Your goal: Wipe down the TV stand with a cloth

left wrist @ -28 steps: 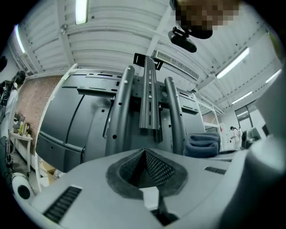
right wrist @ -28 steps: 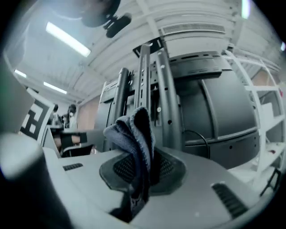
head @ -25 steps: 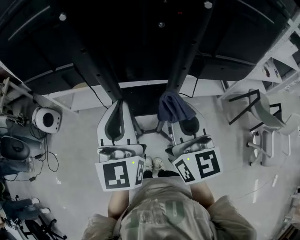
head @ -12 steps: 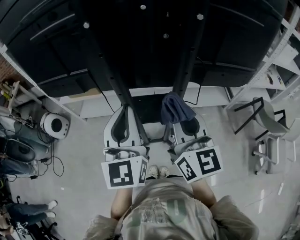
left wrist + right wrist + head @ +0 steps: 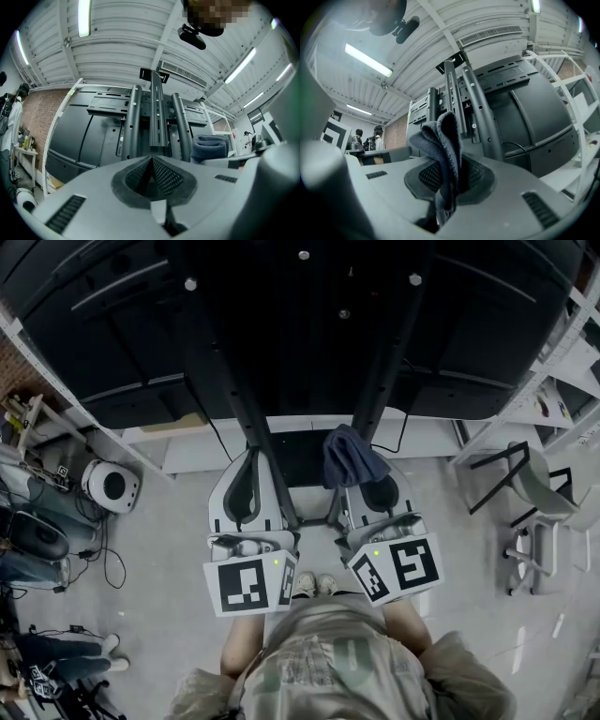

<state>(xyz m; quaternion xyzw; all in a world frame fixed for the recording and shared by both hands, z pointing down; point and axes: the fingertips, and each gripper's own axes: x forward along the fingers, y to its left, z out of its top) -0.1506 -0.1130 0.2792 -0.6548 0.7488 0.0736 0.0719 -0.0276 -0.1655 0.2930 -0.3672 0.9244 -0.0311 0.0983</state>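
Observation:
The TV stand has black upright posts [image 5: 251,418] rising from a white base [image 5: 187,439], with the dark back of a large screen [image 5: 112,324] mounted above. In the left gripper view the same posts [image 5: 157,117] stand straight ahead. My right gripper [image 5: 359,470] is shut on a dark blue cloth [image 5: 352,456], which bunches up out of the jaws [image 5: 440,145] just in front of the right post. Beside it my left gripper [image 5: 249,463] is shut with nothing in it, pointing at the left post. The cloth [image 5: 208,146] also shows at the right of the left gripper view.
A white round device [image 5: 112,486] and cables [image 5: 94,554] lie on the floor to the left. A chair [image 5: 530,512] and white shelving [image 5: 562,381] stand at the right. People [image 5: 375,137] stand far off behind a counter. My shoes [image 5: 314,585] are just behind the grippers.
The head view has shifted, so the stand and screen sit lower and fill more of the picture. Both grippers stay side by side in front of the posts, the cloth still held.

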